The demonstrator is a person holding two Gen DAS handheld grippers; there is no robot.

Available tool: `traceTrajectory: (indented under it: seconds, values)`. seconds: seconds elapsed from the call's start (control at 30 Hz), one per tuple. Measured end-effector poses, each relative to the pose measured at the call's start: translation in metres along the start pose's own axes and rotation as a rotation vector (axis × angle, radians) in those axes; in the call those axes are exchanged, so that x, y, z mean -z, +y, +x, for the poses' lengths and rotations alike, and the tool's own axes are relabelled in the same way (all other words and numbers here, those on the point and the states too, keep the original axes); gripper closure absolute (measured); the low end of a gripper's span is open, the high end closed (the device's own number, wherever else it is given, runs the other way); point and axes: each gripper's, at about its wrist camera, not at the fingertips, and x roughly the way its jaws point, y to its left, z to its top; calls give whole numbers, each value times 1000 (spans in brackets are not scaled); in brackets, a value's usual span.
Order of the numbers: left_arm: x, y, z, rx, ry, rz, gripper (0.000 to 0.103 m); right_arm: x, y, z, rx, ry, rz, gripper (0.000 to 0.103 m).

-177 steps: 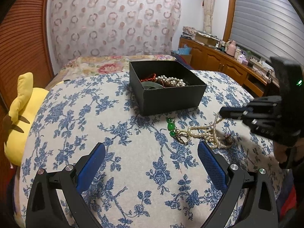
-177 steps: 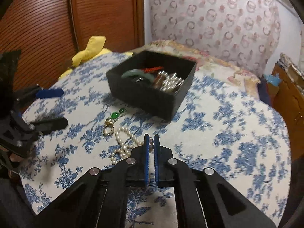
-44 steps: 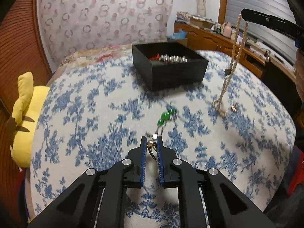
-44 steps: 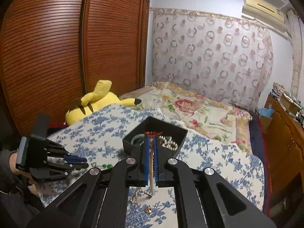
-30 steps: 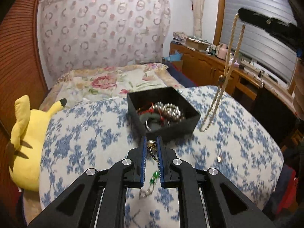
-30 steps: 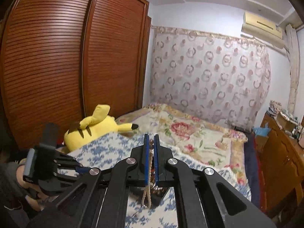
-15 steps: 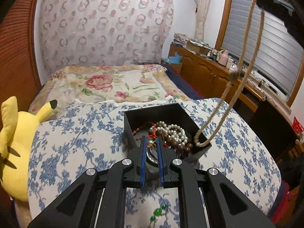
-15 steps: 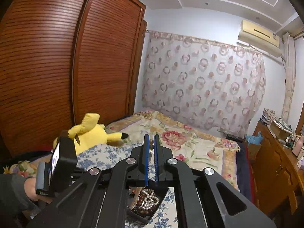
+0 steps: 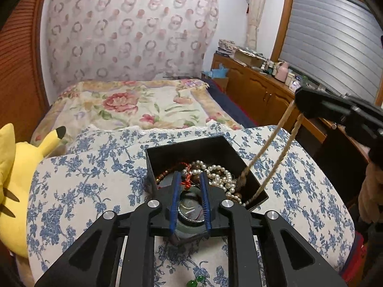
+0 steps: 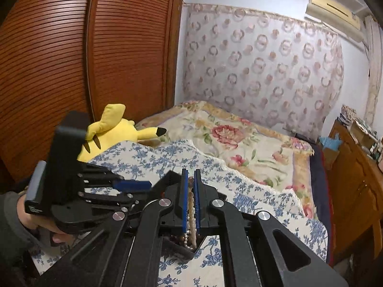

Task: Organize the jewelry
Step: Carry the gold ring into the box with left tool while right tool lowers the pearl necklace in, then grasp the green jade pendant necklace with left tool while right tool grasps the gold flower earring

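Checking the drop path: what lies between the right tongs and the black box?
In the left wrist view, only the pearl necklace hangs from the right tongs into the black box.

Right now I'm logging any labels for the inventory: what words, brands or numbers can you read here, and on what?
None can be read.
Air conditioner: no brand legible.
Bottles and boxes on the dresser: too small and blurred.
Black jewelry box: no print shows.

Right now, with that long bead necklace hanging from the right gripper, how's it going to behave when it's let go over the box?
The bead necklace hangs limp in two strands from the right gripper, so it is probably floppy and should pile up where it lands. One strand crosses the black box rim, so part may drape outside. It may tangle with the pearls inside.
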Motion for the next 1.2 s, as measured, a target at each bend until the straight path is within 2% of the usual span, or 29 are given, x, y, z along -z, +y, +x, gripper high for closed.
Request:
traceTrajectory:
  seconds: [0.23,0.3,0.33,0.47,0.6,0.67,0.8,0.87,0.97,1.2]
  values:
    - [7,-2,-11,-24,-13,17,65,12,-3,3,-2,13,12,97]
    - [14,-2,-14,-23,-10,23,58,14,-4,3,-9,16,15,94]
    - [17,-2,-16,-24,-7,26,57,16,-4,1,-7,17,14,88]
    - [34,-2,-21,-35,8,36,52,32,-5,-7,-17,23,27,87]
    - [54,0,-26,-37,31,46,45,63,-2,-14,-40,55,38,87]
    - [63,-1,-28,-47,42,64,44,79,0,-16,-52,74,47,87]
    - [79,-2,-30,-53,68,88,34,112,4,-16,-60,124,70,86]
    - [86,-2,-29,-52,85,95,31,123,5,-15,-61,144,76,78]
    - [96,-4,-27,-43,113,108,22,142,9,-12,-68,189,78,77]
    - [114,-5,-15,-62,183,142,21,168,21,-10,-95,245,66,77]
